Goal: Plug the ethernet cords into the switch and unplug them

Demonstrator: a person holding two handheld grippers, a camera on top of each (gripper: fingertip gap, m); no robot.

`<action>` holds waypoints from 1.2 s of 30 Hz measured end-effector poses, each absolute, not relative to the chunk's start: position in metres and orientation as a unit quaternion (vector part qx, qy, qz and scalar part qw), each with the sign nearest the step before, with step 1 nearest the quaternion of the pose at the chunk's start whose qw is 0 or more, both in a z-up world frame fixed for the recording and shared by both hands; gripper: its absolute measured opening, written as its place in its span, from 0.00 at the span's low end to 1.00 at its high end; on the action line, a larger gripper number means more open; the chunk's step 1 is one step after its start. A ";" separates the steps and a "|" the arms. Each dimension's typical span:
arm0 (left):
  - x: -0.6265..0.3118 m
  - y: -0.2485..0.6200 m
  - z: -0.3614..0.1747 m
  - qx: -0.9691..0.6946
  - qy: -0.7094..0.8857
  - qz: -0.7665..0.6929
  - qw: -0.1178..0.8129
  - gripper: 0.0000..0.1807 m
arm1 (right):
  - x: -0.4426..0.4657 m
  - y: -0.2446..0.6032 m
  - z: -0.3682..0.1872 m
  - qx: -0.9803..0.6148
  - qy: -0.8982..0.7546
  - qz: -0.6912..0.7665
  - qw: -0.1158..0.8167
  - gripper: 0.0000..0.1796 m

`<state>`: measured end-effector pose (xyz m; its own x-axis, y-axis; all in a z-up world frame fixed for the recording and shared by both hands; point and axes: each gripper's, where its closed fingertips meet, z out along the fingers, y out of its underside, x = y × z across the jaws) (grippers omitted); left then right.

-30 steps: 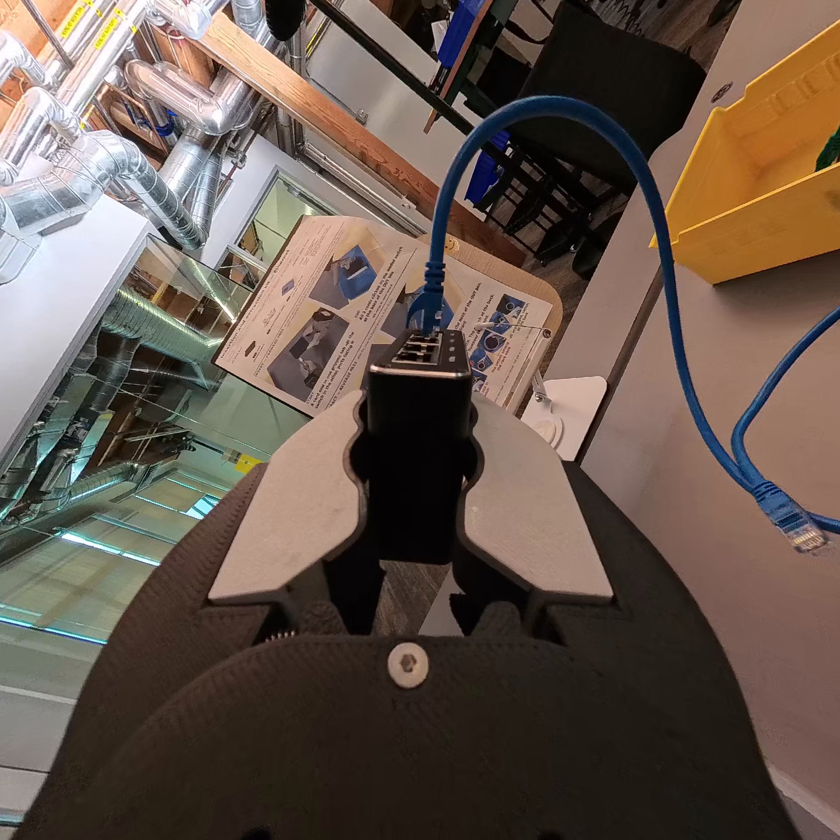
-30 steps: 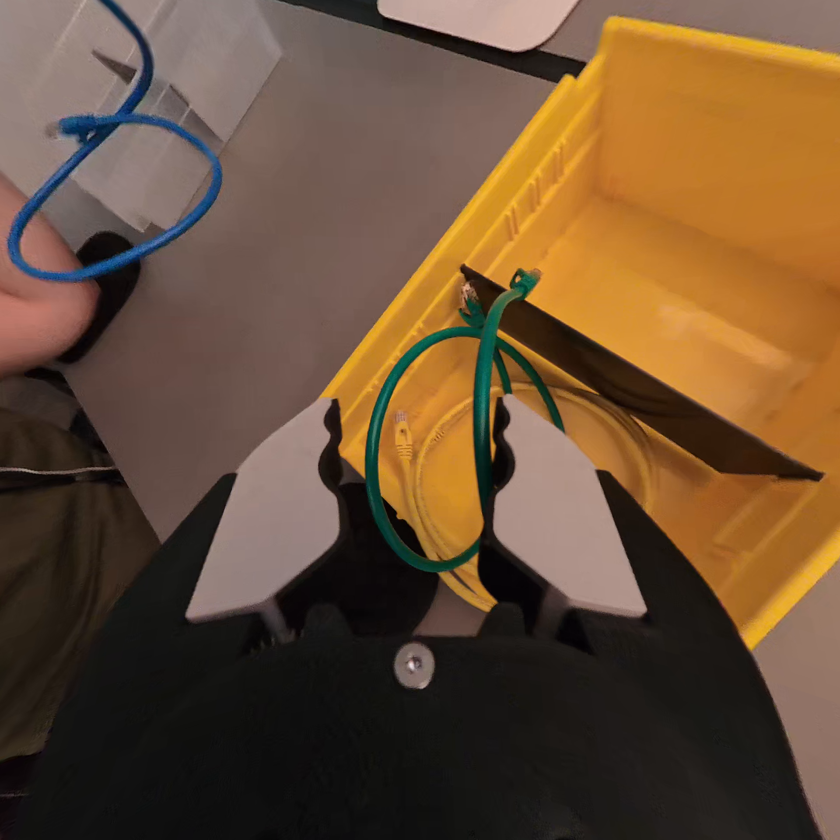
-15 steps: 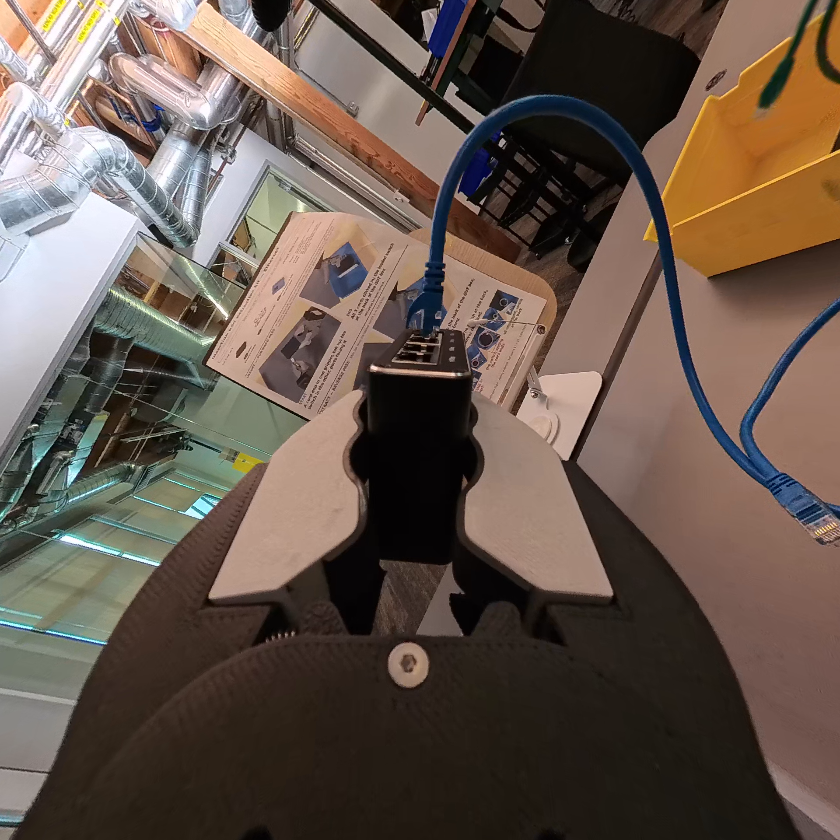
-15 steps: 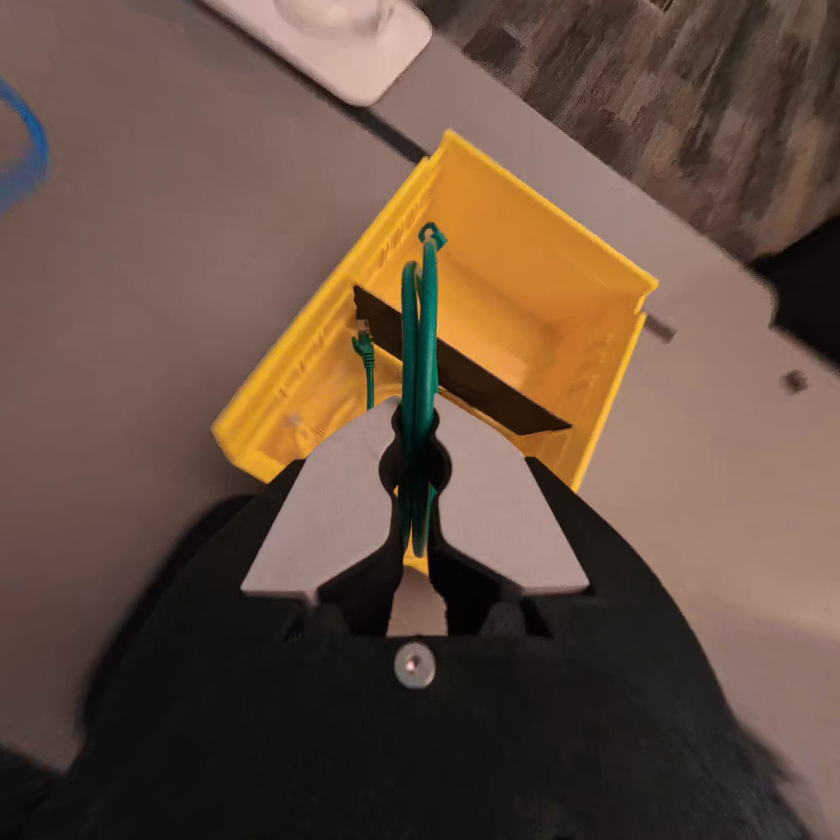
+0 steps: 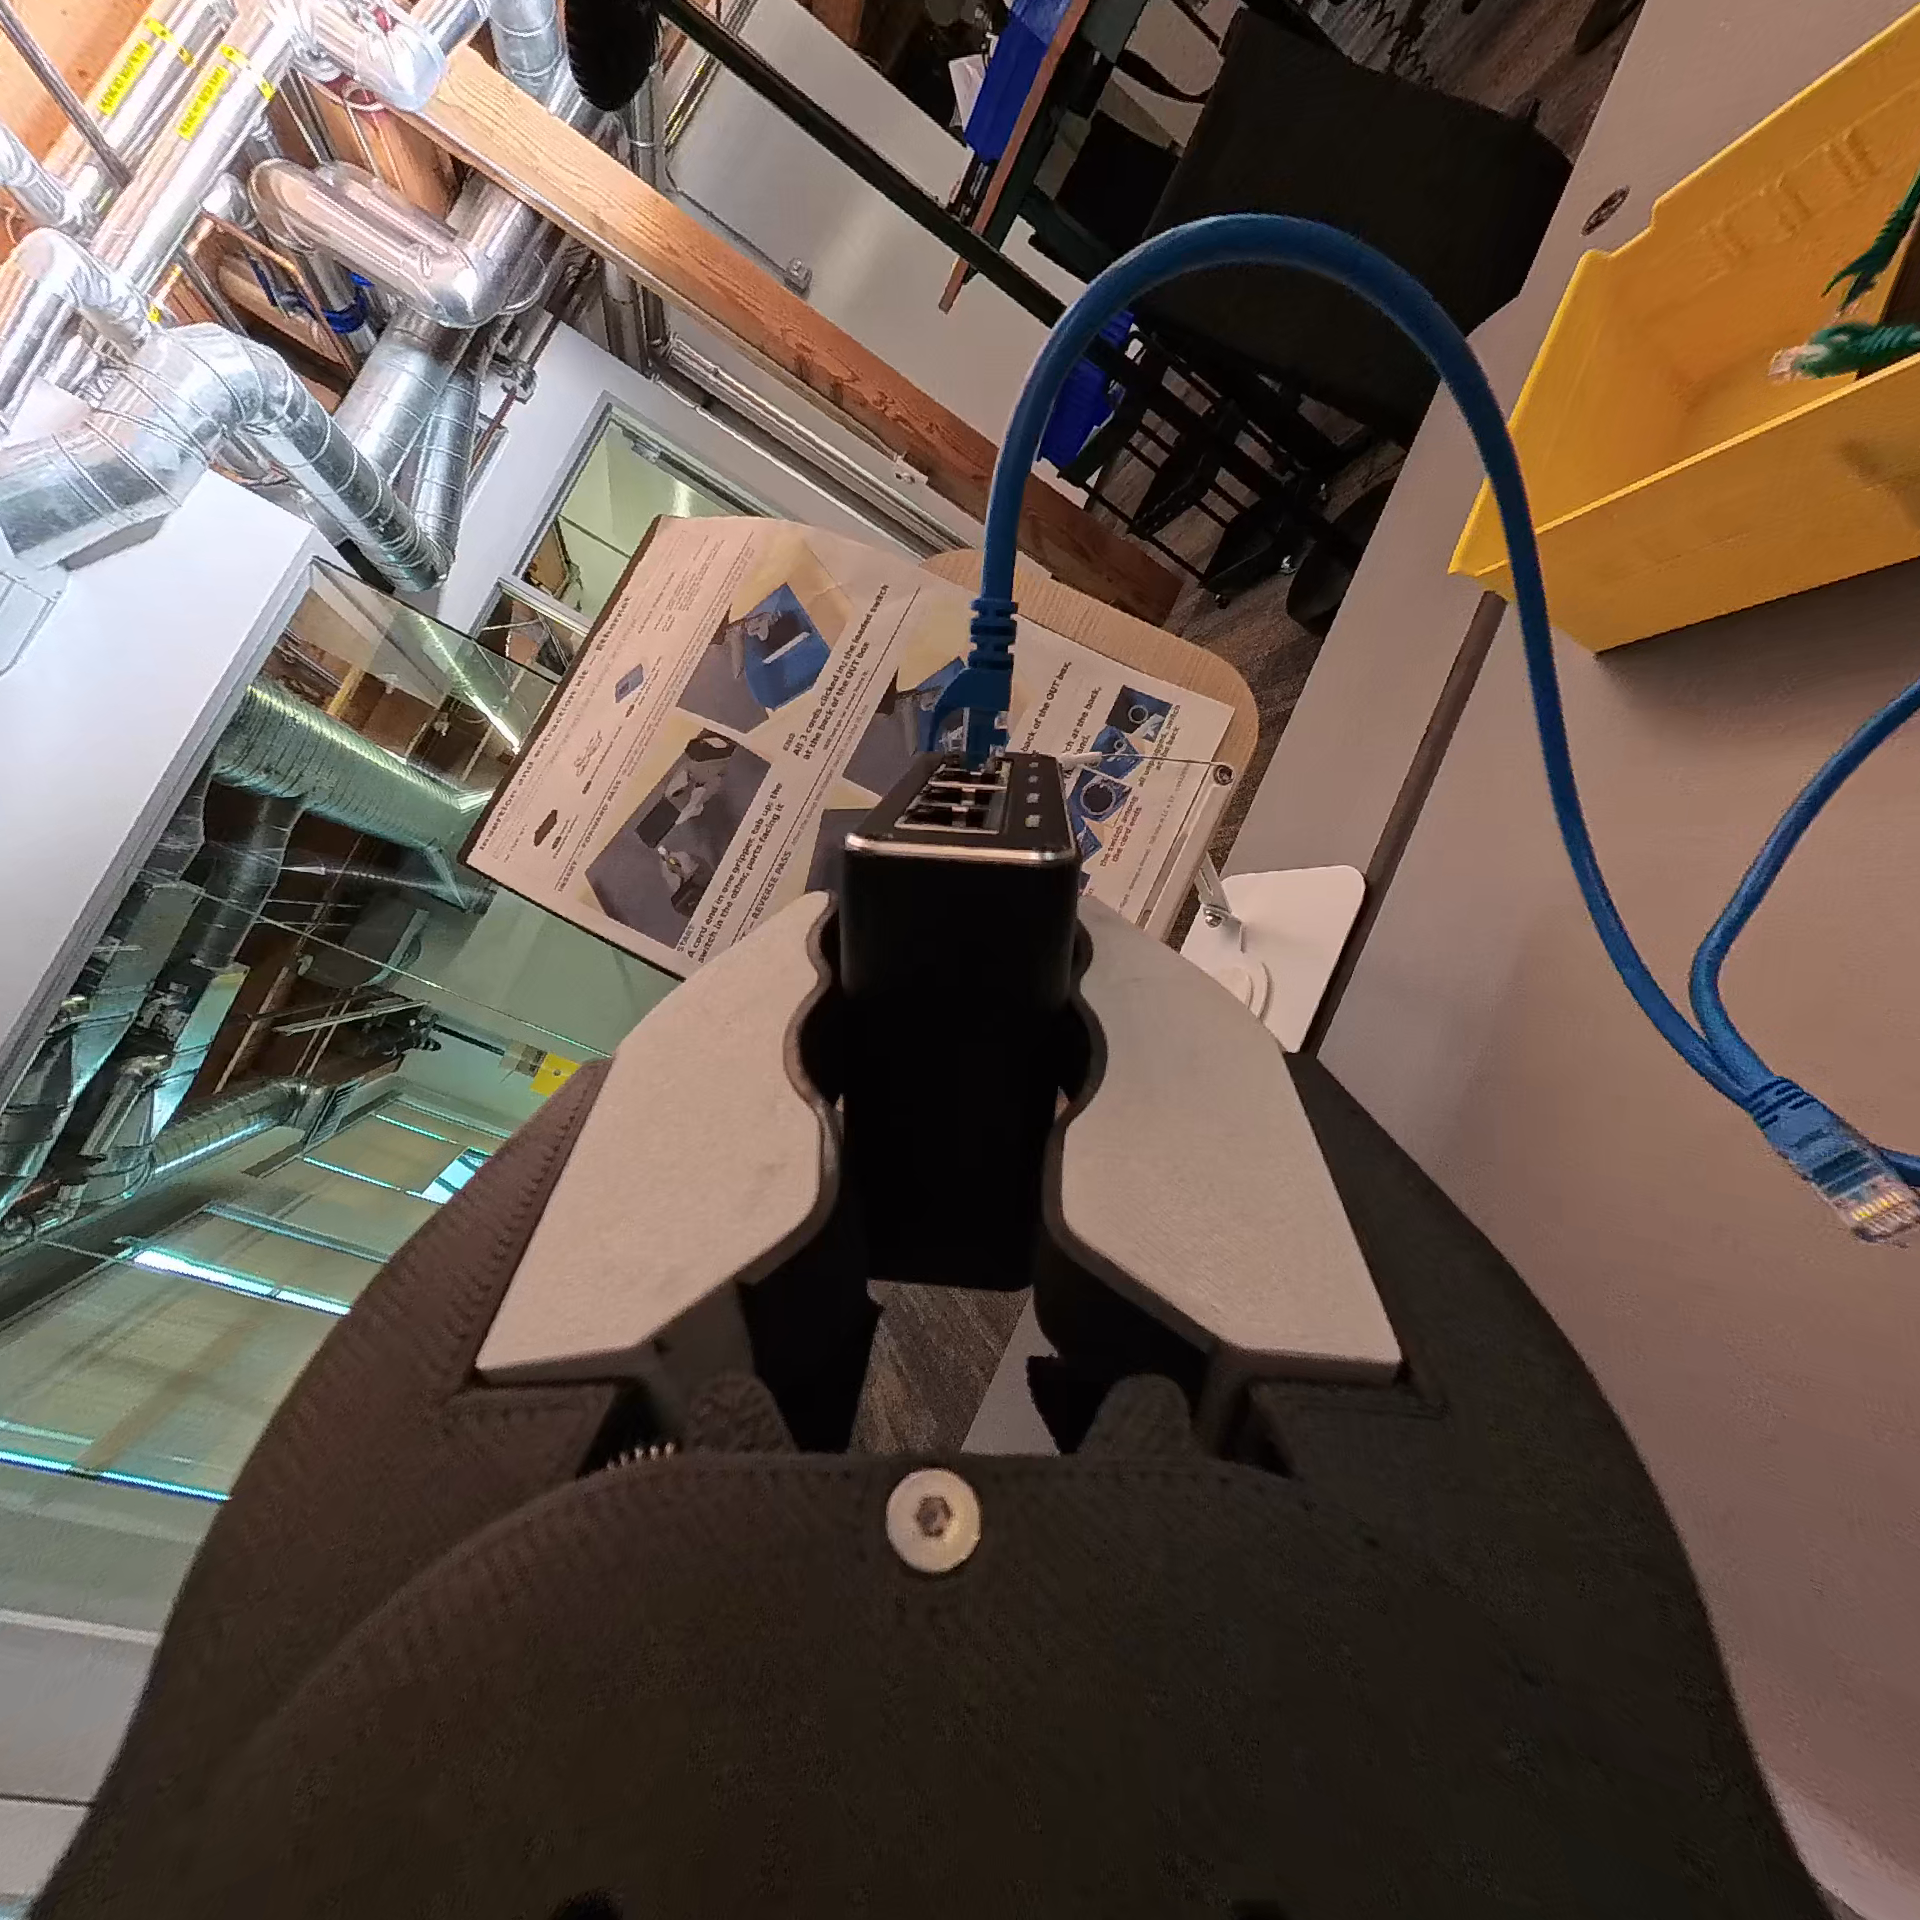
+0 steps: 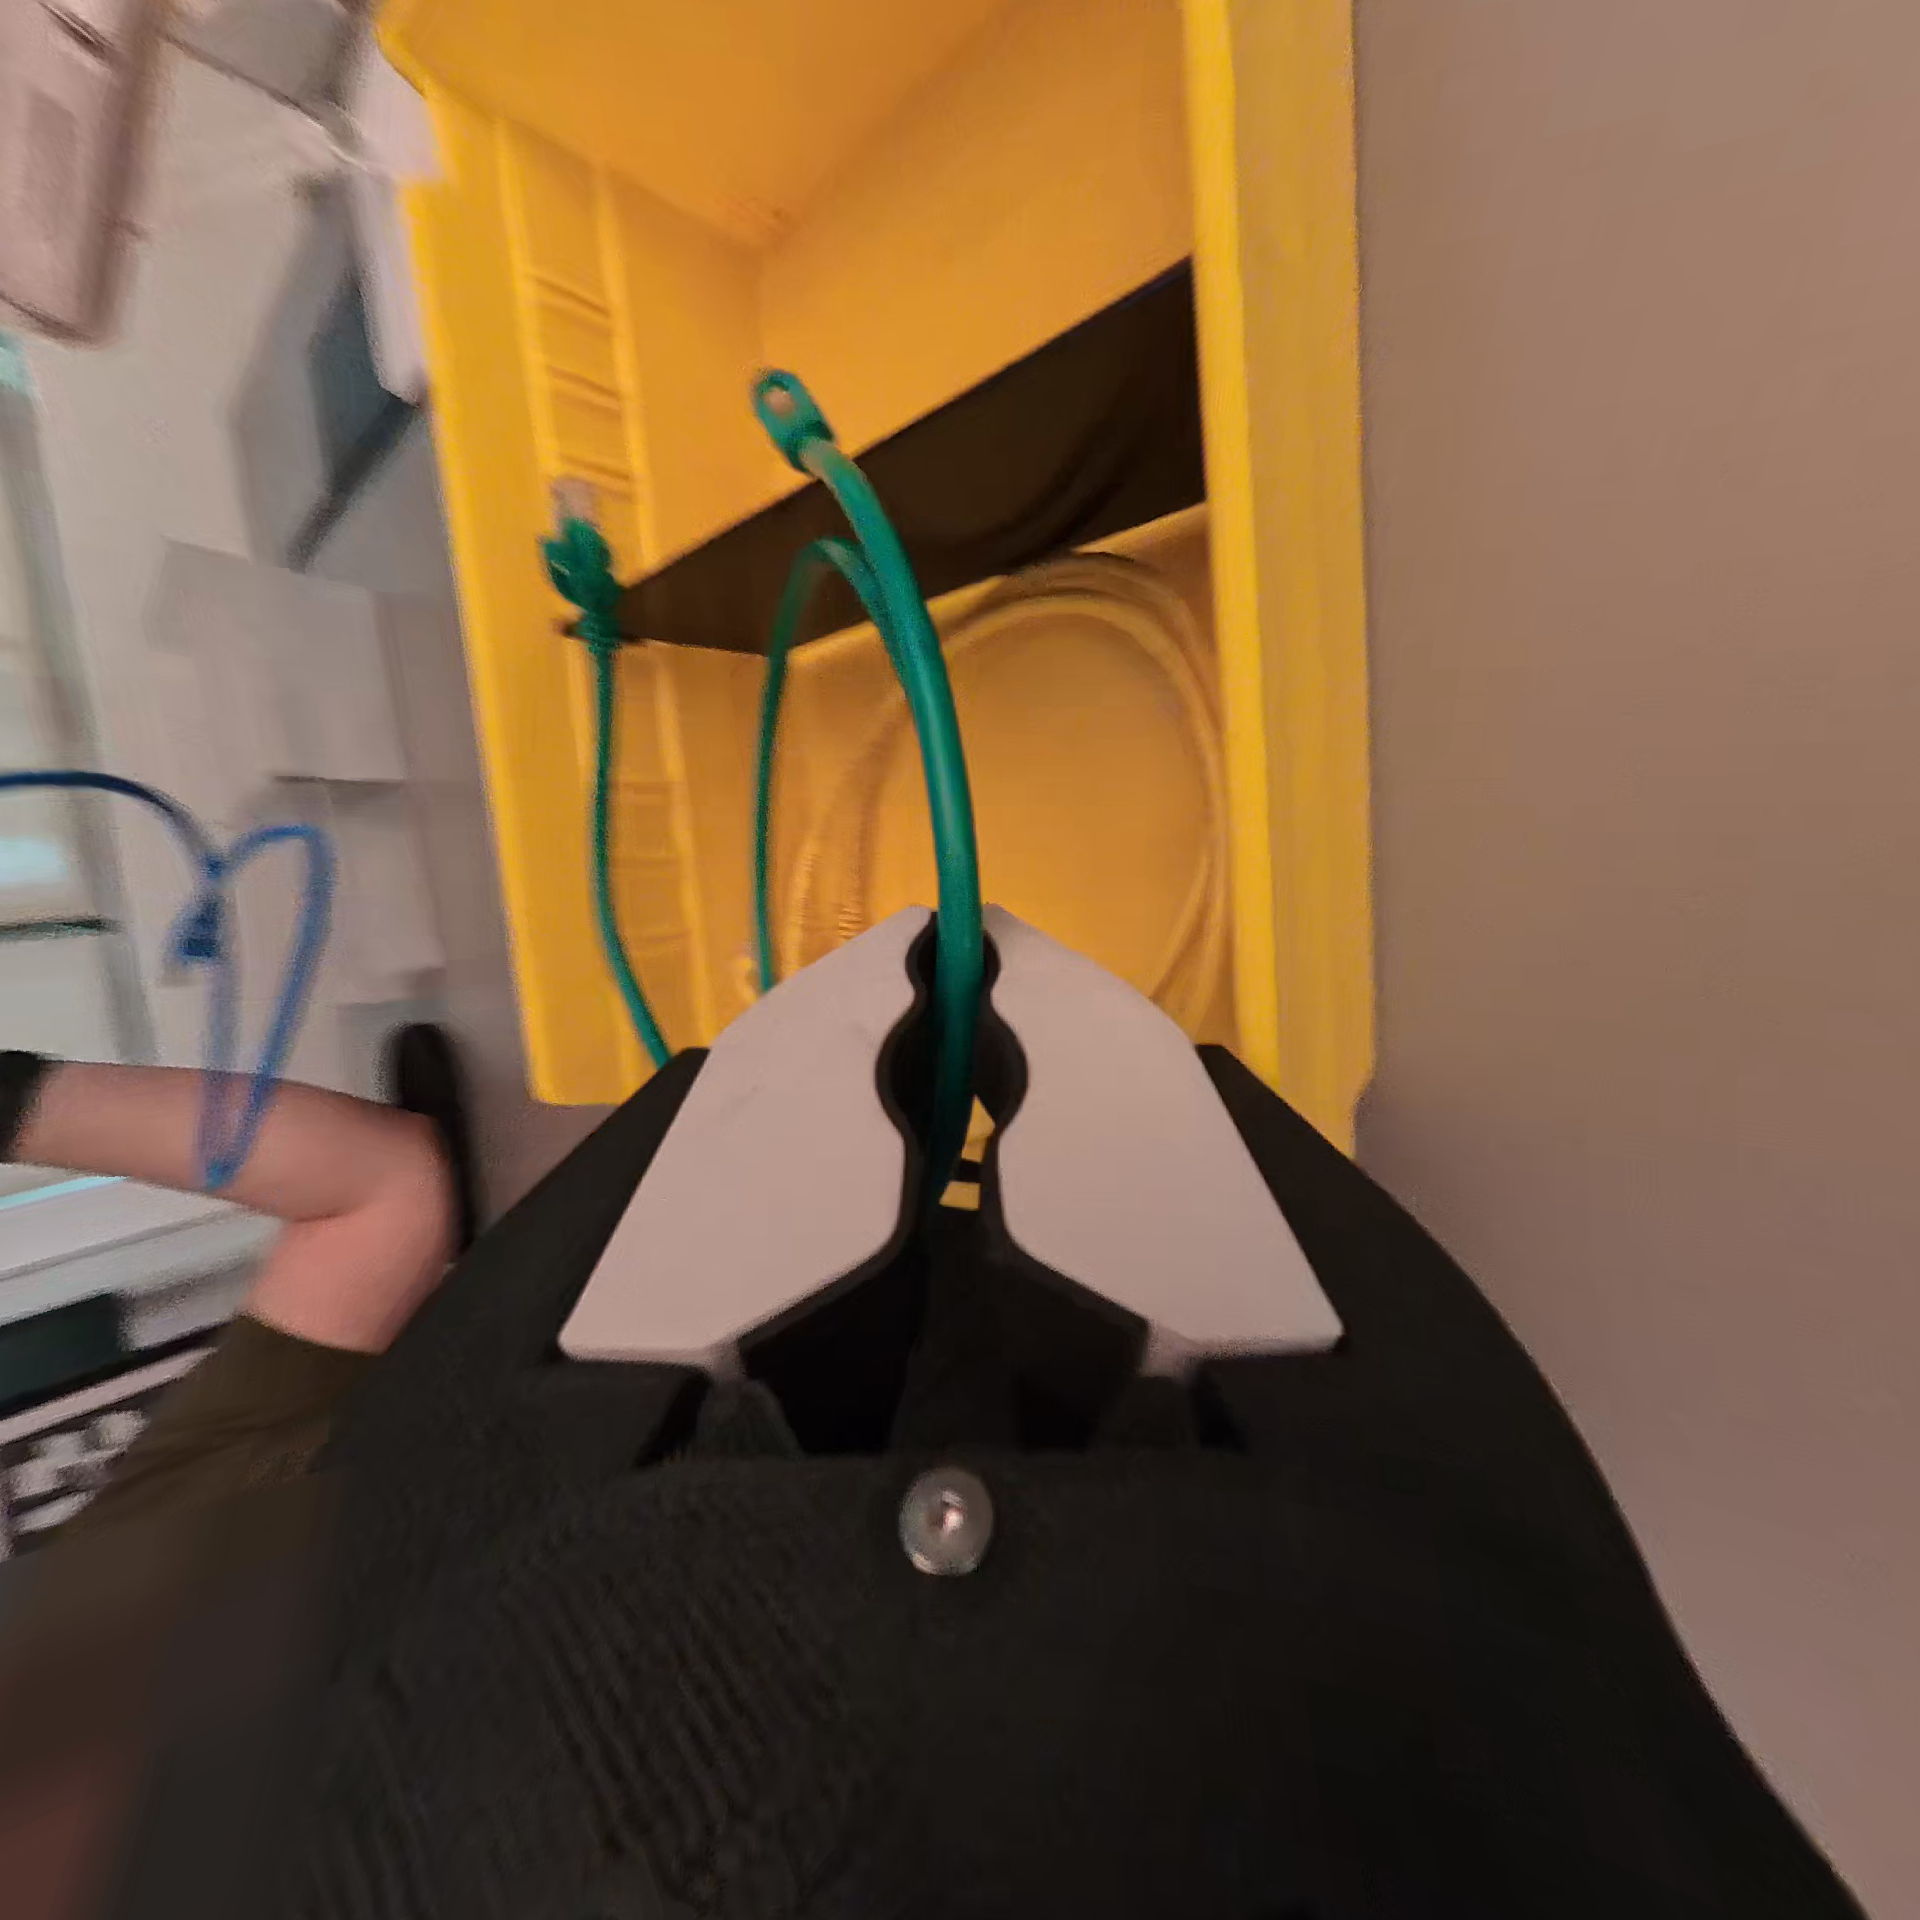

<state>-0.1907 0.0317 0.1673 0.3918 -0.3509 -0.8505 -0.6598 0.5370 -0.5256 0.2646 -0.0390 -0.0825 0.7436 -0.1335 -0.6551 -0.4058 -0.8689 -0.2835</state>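
My left gripper [image 5: 954, 935] is shut on a black ethernet switch [image 5: 956, 997] and holds it up with the ports facing away. A blue cord [image 5: 1475, 520] is plugged into one far port; it arcs over to the right and its free plug [image 5: 1860, 1184] hangs loose. My right gripper [image 6: 956, 920] is shut on a green cord [image 6: 940, 748], held above the yellow bin [image 6: 1288, 520]. Both green plugs [image 6: 790, 410] hang free. The green cord also shows at the right edge of the left wrist view [image 5: 1860, 343]. The blue cord appears blurred in the right wrist view [image 6: 260, 935].
A yellow cord [image 6: 1122, 748] lies coiled in the bin's near compartment, behind a black divider [image 6: 1039, 499]. The bin sits on a grey table [image 5: 1662, 831]. A printed instruction sheet [image 5: 769, 748] stands on a white stand [image 5: 1288, 935]. A person's hand [image 6: 260, 1195] shows at left. The gap from one gripper's tips to the other's is roughly 55 cm.
My right gripper has closed on the green cord and lifted it out of the bin, swinging round. The left gripper has held the switch almost still.
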 end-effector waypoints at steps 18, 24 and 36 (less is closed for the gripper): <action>-0.177 0.026 0.161 -0.462 0.557 0.114 0.681 0.20 | 0.288 -0.043 -0.118 -0.990 -0.076 -0.093 0.072 0.13; -0.180 0.027 0.162 -0.463 0.554 0.110 0.683 0.20 | 0.278 -0.036 -0.081 -0.986 -0.098 -0.070 0.118 0.28; -0.140 0.002 0.151 -0.423 0.605 0.008 0.674 0.20 | 0.024 -0.039 0.136 -0.660 -0.425 0.037 0.619 0.28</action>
